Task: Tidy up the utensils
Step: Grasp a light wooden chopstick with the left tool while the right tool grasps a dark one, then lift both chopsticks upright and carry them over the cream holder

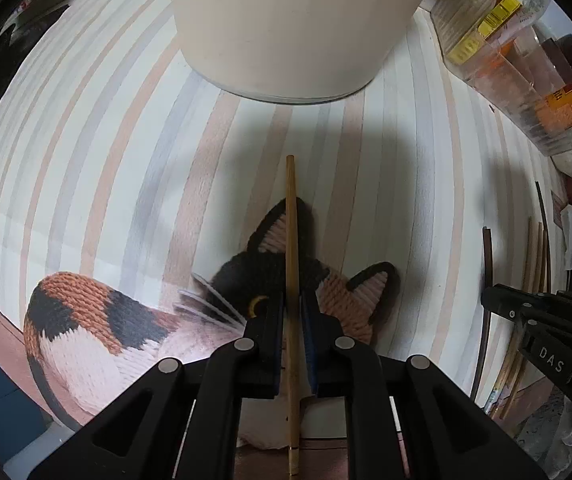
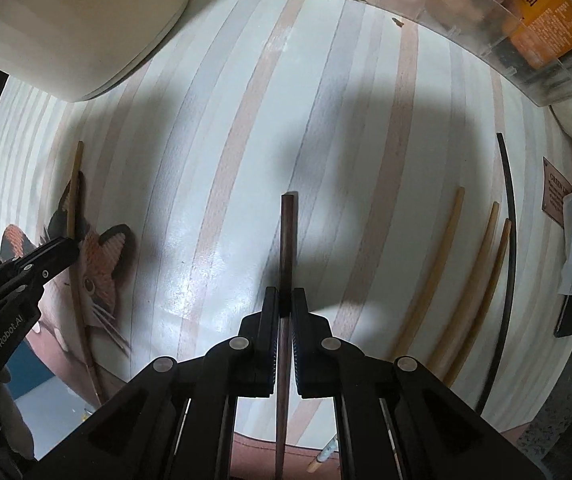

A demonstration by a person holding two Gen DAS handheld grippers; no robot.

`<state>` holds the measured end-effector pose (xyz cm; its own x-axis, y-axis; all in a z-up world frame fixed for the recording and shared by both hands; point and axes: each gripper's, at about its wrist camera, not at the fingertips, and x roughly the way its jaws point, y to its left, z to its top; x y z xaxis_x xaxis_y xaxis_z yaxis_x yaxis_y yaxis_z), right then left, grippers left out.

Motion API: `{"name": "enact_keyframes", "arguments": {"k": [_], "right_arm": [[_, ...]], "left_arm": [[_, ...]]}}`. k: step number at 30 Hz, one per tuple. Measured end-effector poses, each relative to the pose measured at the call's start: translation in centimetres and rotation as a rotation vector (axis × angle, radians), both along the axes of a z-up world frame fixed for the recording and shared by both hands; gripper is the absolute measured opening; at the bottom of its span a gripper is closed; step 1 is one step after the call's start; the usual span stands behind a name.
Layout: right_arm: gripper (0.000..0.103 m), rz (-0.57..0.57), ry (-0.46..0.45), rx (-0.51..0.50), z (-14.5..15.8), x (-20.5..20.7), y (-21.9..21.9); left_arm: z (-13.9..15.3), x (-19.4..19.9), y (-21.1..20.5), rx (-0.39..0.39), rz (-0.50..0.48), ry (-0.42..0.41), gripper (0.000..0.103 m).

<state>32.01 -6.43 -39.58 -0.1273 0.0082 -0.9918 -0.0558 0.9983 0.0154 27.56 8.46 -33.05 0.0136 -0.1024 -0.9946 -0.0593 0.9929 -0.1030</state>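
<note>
your left gripper has its jaws closed on a light bamboo chopstick above the cat mat; your right gripper clamps a dark chopstick over the striped desk.

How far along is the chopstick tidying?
Nothing looks put away yet. In hand: the left hand-held gripper pinches a light chopstick, the right hand-held gripper a dark chopstick. Left: four loose chopsticks on the striped table.

Both wrist views down, striped table shared
</note>
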Motion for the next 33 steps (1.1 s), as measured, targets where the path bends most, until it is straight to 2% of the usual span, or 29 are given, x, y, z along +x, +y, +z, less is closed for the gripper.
{"name": "enact_keyframes", "arguments": {"k": [1,4,5,8,11,13,18,26,33], "right_arm": [[0.007,0.002,0.005,0.0,-0.4,0.4,-1.6],[0.007,-0.009,0.019,0.0,-0.4,1.1,-1.3],[0.007,-0.013,0.022,0.003,-1.2,0.6,-2.2],[0.007,-0.03,0.038,0.011,-1.2,1.2,-2.5],[0.006,-0.028,0.042,0.006,-1.4,2.3,-4.5],[0.006,-0.019,0.03,-0.009,-1.4,2.2,-4.2],[0.006,-0.024,-0.038,-0.006,-1.1,1.1,-4.2],[0.006,-0.044,-0.223,0.096,4.2,-0.3,-5.6],[0.006,-0.048,-0.381,0.141,9.0,-1.4,-6.1]], "left_arm": [[0.0,0.0,0.0,0.003,-0.001,0.0,0.009],[0.0,0.2,-0.1,0.012,-0.002,0.001,0.009],[0.1,0.2,-0.1,0.014,-0.002,0.001,0.009],[-0.1,-0.1,-0.8,0.027,-0.006,-0.002,0.009],[-0.3,-0.3,-2.5,0.066,-0.039,-0.009,0.009],[-0.2,-0.5,-3.4,0.094,-0.055,-0.015,0.005],[0.3,-1.1,-4.6,0.118,-0.047,-0.043,0.004],[5.8,-3.4,-5.6,0.092,-0.036,-0.185,0.004],[10.7,-4.7,-5.5,0.096,-0.058,-0.324,0.004]]}}
